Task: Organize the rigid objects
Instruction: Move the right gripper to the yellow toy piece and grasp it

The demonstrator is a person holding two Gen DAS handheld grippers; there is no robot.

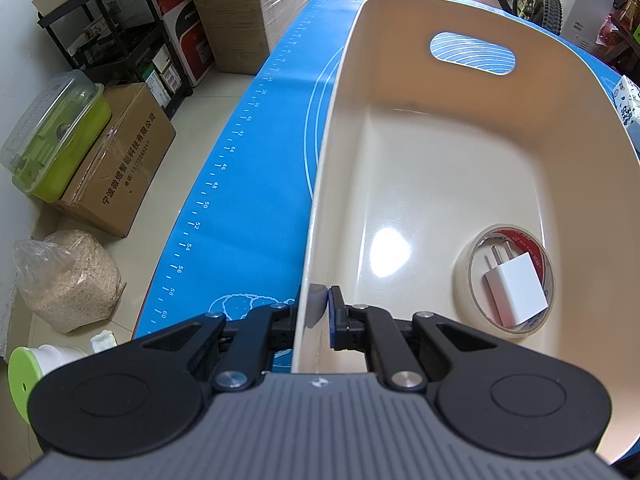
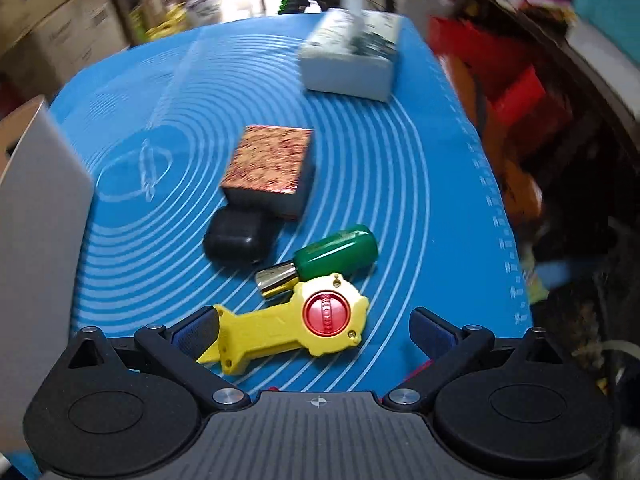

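Observation:
My left gripper (image 1: 318, 312) is shut on the near left wall of a cream plastic bin (image 1: 340, 128), one finger outside it and one inside. Inside the bin lies a tape roll (image 1: 464, 280) with a white charger plug (image 1: 516, 288) resting in its ring. In the right wrist view my right gripper (image 2: 316, 330) stands open just over a yellow toy with a red dial (image 2: 296, 330), which lies on the blue mat (image 2: 400, 200) between the fingers. Behind the toy lie a green bottle with a gold cap (image 2: 332, 258), a black case (image 2: 236, 240) and a box with a speckled red top (image 2: 268, 168).
A white tissue box (image 2: 352, 56) stands at the mat's far end. The bin's outer wall (image 2: 40, 216) rises at the left of the right wrist view. Off the table's left side, the floor holds cardboard boxes (image 1: 120, 160), a green container (image 1: 56, 136) and a grain bag (image 1: 68, 276).

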